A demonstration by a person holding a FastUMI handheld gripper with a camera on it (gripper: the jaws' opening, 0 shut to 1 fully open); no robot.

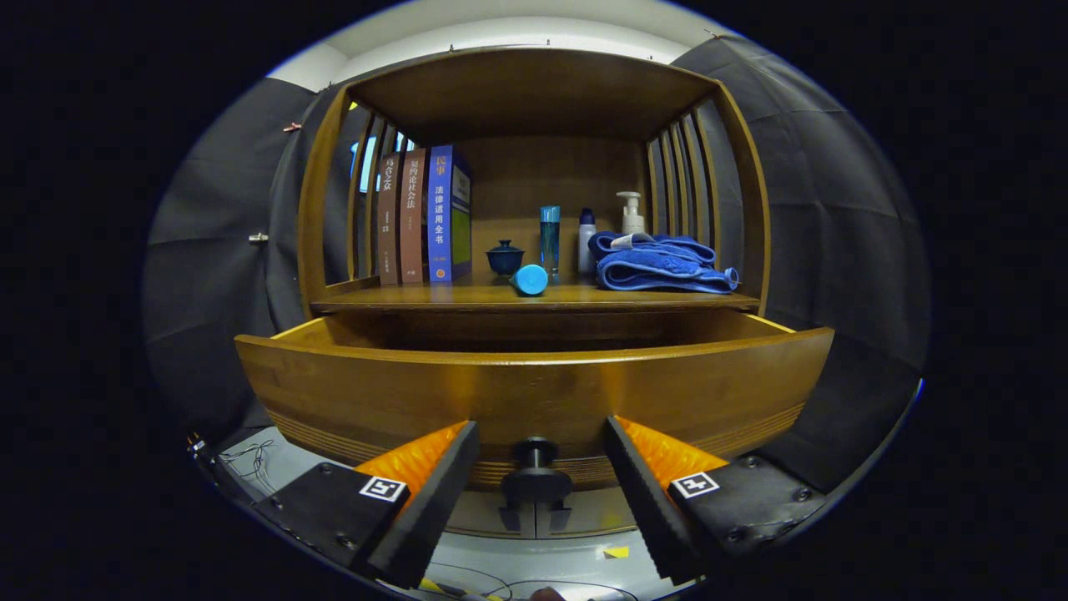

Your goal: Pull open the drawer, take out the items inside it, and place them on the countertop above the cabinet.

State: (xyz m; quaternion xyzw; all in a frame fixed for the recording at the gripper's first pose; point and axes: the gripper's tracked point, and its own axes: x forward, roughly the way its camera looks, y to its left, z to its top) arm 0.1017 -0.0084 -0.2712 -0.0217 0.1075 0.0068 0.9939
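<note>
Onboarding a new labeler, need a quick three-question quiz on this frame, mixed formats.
1. True or false: the drawer is pulled out.
2. Multiple choice: the drawer knob sits (A) clamped by both jaws, (B) between the open jaws, untouched, (C) far beyond the jaws.
3. Short answer: what lies on its side at the countertop's front edge?

Key
1. True. The drawer front stands well forward of the cabinet; its contents are hidden behind it.
2. B. The gripper is open, a gap either side of the knob.
3. The light blue cylinder, ahead of the dark blue lidded cup and the tall blue bottle, left of the folded blue towel.
</note>
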